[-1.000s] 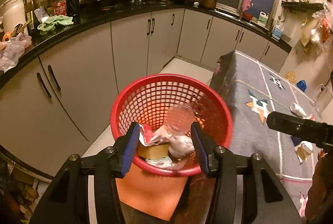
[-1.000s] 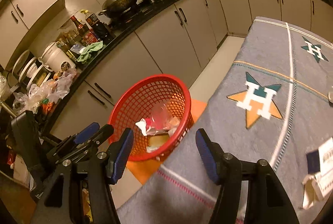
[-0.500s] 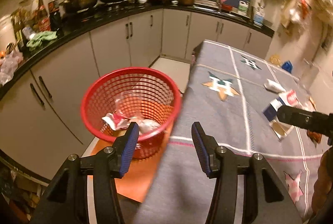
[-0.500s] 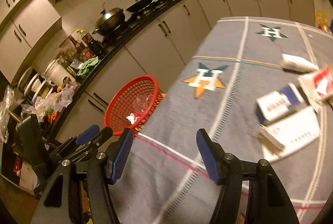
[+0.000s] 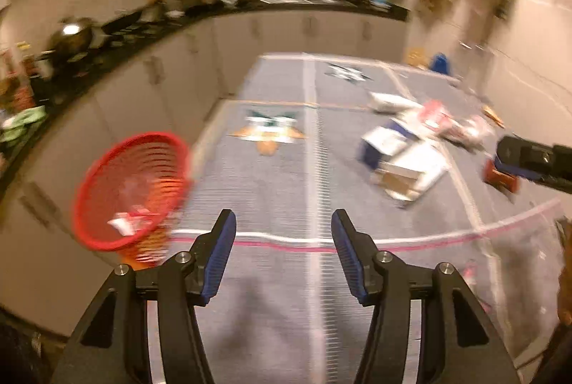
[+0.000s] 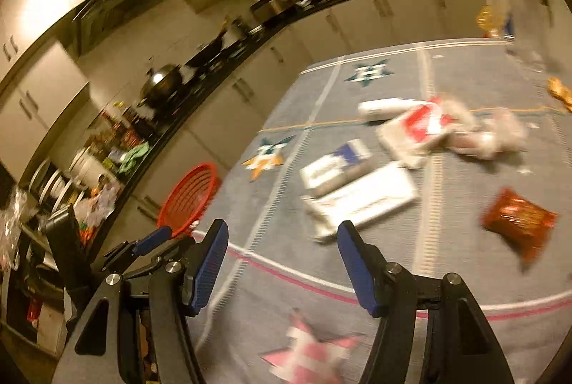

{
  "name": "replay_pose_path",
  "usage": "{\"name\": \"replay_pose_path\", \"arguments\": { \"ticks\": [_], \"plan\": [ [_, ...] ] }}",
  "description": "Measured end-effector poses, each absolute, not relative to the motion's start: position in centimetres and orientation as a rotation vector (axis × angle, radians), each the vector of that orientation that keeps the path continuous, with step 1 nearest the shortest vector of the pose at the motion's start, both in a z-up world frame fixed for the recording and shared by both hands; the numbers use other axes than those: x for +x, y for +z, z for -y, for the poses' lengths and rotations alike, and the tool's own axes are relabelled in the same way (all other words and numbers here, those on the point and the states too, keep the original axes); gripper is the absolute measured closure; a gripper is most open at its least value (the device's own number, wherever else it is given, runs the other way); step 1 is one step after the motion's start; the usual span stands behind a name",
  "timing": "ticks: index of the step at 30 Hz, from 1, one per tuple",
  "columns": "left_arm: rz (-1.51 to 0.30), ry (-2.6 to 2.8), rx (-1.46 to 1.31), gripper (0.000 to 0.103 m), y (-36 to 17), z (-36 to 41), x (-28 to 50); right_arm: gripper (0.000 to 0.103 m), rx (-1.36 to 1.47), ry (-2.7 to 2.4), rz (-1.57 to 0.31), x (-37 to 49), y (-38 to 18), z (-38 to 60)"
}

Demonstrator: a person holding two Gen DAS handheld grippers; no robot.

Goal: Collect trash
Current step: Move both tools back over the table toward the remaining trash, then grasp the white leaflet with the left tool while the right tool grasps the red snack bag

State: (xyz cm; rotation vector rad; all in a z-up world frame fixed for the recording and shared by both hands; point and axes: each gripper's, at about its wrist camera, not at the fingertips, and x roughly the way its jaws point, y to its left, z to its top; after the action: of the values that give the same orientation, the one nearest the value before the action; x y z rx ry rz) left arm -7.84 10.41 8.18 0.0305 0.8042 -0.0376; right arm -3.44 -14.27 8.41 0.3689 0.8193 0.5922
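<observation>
Right gripper [image 6: 282,262], blue-padded jaws spread and empty, faces flattened white-and-blue cardboard carton [image 6: 336,169] on grey cloth: probably light, stiff, best pinched along one raised edge.

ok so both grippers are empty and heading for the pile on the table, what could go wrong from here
1. The flattened white cartons overlap, so a right gripper pinch may lift only one or drag the stack.
2. The red basket sits off the table's edge, so trash could drop short of it.
3. The left gripper, also open, runs close alongside; both could go for the same piece.
</observation>
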Motion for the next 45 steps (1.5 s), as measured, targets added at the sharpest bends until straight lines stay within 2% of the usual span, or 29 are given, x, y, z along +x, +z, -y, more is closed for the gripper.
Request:
{"name": "replay_pose_path", "arguments": {
  "ticks": [11,20,24,27,31,36,40,42,44,45],
  "plan": [
    [-0.923,-0.218,0.142,0.046,5.0,-2.7,-2.4,0.034,0.529,0.404,-0.792,-2.9,7.0,25.3],
    [-0.999,-0.212,-0.094,0.046,4.5,-1.9,1.3,0.034,0.539,0.287,-0.762,-2.6,6.0,29.4],
    [-1.021,-0.16,-0.079,0.059,3.6,-0.5,2.6,0.034,0.522,0.251,-0.766,-2.3,5.5,30.3],
    [-1.047,-0.138,-0.069,0.075,2.7,0.1,3.4,0.032,0.533,0.229,-0.789,-1.9,4.5,31.1],
    [-1.017,-0.142,-0.079,0.087,2.7,0.2,3.7,0.032,0.577,0.201,-0.826,-1.2,2.6,32.4],
    [-0.994,-0.171,-0.087,0.098,2.8,0.0,3.3,0.032,0.601,0.218,-0.864,-0.4,1.1,32.3],
    [-0.974,-0.193,-0.086,0.099,3.3,-0.2,2.3,0.032,0.599,0.236,-0.886,-0.1,0.3,31.4],
    [-0.966,-0.202,-0.094,0.099,3.5,-0.3,1.9,0.037,0.598,0.248,-0.89,0.1,0.1,31.0],
    [-0.963,-0.205,-0.096,0.099,3.7,-0.5,1.6,0.057,0.591,0.273,-0.906,0.2,-0.2,30.5],
    [-0.958,-0.205,-0.095,0.099,3.8,-0.5,1.5,0.058,0.597,0.288,-0.907,0.2,-0.3,30.3]
  ]
}}
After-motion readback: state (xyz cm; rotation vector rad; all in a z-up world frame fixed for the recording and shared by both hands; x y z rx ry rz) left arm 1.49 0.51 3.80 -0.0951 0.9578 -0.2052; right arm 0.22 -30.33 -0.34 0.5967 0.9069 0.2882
